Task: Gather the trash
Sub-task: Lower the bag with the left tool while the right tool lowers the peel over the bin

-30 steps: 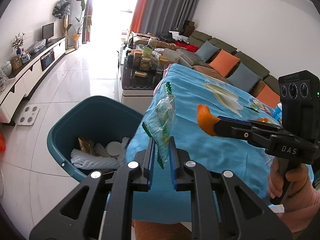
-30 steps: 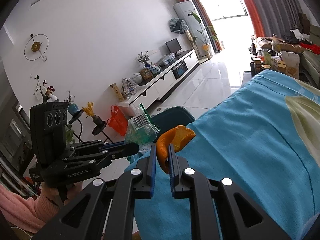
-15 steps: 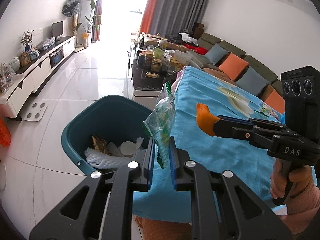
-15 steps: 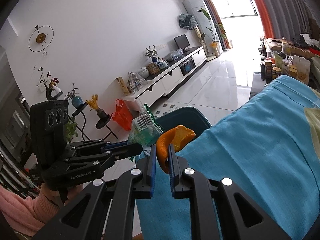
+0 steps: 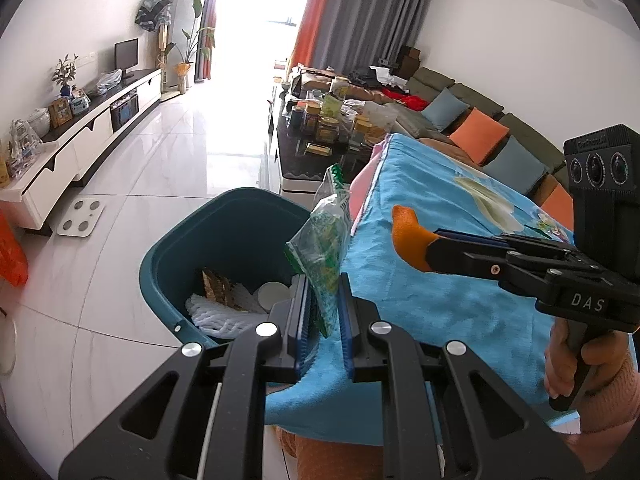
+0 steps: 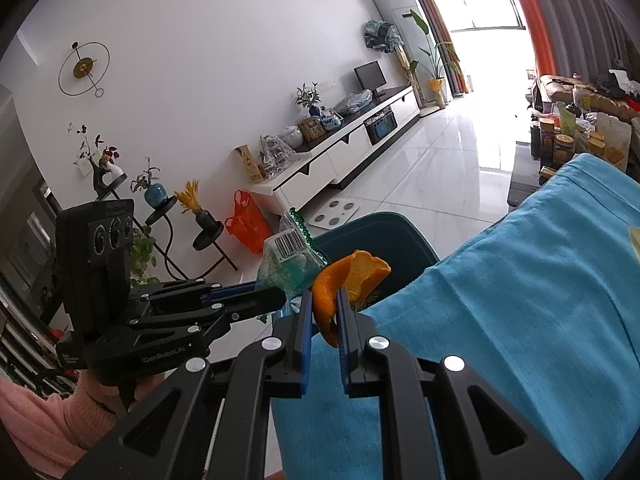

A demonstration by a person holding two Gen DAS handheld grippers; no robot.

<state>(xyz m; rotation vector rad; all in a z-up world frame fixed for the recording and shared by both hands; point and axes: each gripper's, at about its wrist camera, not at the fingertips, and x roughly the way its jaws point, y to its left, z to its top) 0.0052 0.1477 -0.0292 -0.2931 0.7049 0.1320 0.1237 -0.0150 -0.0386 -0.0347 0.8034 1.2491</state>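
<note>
My left gripper (image 5: 323, 300) is shut on a green snack wrapper (image 5: 322, 248) and holds it over the near rim of the teal trash bin (image 5: 168, 240). The bin holds white foam netting, a cup lid and brown scraps. My right gripper (image 6: 324, 312) is shut on a piece of orange peel (image 6: 352, 276), held above the table edge beside the bin (image 6: 400, 236). The right gripper and peel (image 5: 408, 236) show in the left wrist view. The left gripper and wrapper (image 6: 288, 260) show in the right wrist view.
A table with a blue cloth (image 5: 432, 216) stands right of the bin. A dark coffee table (image 5: 320, 148) with jars is beyond. A sofa (image 5: 480, 128) runs along the right wall, a white TV cabinet (image 5: 80, 148) along the left. A scale (image 5: 80, 216) lies on the floor.
Both grippers have moved left toward the bin with their trash still held. The bin now sits closer and more central in both views.
</note>
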